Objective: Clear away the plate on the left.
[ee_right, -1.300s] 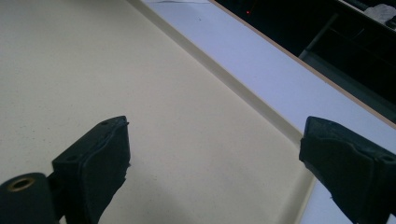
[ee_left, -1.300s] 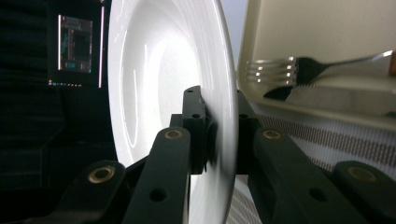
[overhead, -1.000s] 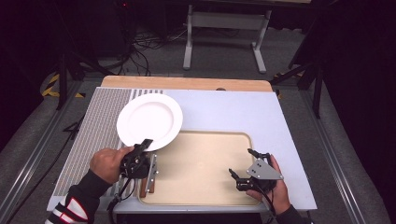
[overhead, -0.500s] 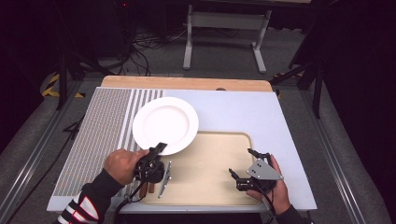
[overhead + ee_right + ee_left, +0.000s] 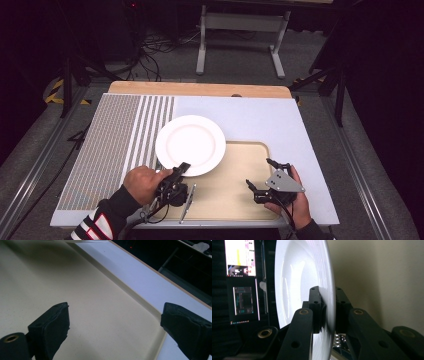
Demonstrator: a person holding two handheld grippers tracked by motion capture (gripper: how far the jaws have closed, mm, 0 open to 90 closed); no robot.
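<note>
Here: white round plate [image 5: 190, 144], glossy, shallow rim; left hand-held gripper [image 5: 181, 171] pinching its near edge.

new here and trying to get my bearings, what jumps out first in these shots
The white plate stands out first, half on the pale tray near the table's middle, with the left gripper clamped on its near rim. The right gripper hangs open over the tray's right side. A metal utensil lies on the tray beside the left hand.
</note>
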